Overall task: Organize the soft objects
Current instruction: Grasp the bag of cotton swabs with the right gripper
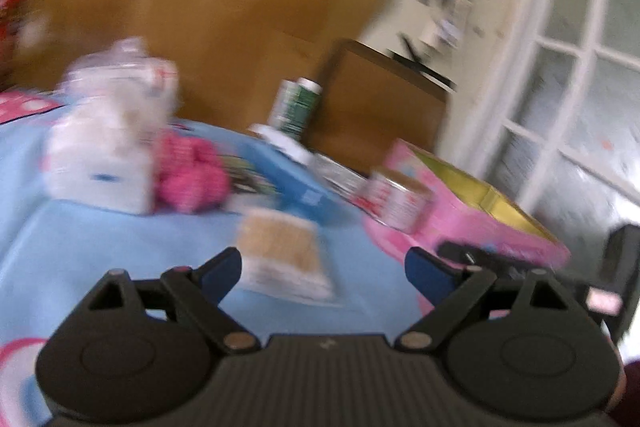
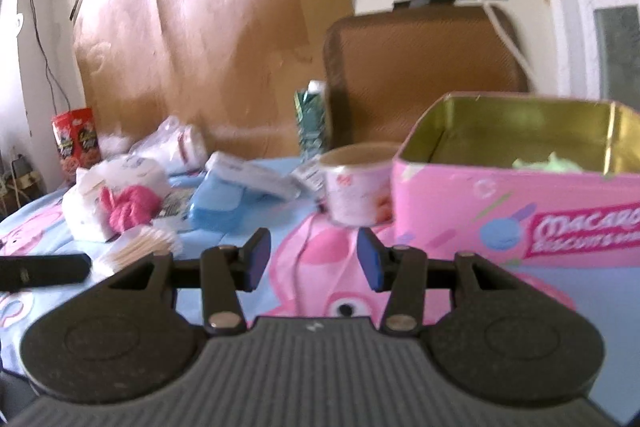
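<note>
The clear flat packet of cotton swabs [image 1: 286,259] lies just ahead of the left gripper [image 1: 324,267], between its wide, empty fingers, long axis crosswise. The right gripper [image 2: 314,259], half-open and empty, is farther, facing the pink tin box [image 2: 516,211].

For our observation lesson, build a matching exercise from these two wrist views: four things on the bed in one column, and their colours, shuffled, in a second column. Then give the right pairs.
Column one:
1. Open tin box
2. Yarn ball
3. Flat pouch
4. Pack of cotton buds

Column two:
A. Light blue
B. Tan sticks in clear wrap
C. Pink outside, gold inside
D. Deep pink

Pairs: 1-C, 2-D, 3-A, 4-B
</note>
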Demonstrator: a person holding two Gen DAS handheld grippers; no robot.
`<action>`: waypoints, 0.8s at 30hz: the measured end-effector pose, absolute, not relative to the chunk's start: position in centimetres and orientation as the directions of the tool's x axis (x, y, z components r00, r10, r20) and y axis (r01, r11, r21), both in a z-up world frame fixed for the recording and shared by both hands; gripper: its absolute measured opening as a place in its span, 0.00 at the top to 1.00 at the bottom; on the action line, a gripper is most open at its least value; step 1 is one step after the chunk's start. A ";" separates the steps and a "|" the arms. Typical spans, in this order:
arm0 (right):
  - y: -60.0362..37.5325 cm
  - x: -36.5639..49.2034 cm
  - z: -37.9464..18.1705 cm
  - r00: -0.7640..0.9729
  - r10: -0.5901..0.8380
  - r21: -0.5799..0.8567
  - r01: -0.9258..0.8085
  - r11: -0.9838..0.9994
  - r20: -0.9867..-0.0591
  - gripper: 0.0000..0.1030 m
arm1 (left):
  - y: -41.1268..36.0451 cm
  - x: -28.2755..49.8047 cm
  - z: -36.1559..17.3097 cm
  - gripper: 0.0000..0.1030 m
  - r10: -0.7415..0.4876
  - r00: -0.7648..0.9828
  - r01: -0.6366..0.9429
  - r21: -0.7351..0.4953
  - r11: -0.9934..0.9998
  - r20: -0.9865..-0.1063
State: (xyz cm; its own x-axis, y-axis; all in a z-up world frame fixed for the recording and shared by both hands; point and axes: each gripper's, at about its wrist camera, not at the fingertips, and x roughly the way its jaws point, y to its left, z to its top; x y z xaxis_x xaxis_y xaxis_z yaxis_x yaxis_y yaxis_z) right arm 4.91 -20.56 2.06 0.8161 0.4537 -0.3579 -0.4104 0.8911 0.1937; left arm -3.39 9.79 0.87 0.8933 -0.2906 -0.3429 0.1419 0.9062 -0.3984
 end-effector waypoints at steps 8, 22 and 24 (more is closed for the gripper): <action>-16.5 4.8 1.7 0.702 0.564 0.222 -0.523 0.823 -0.434 0.51 | 13.3 -1.8 -0.2 0.08 -0.294 0.891 0.052 -0.565 0.823 -0.347; -8.7 4.4 1.3 0.551 0.632 0.060 -0.726 0.685 -0.546 0.52 | 8.7 1.7 -0.2 0.44 -0.337 0.809 0.139 -0.401 0.906 -0.482; -8.8 4.4 1.3 0.550 0.637 0.062 -0.729 0.682 -0.541 0.55 | 8.3 1.6 -0.2 0.44 -0.328 0.809 0.142 -0.379 0.914 -0.488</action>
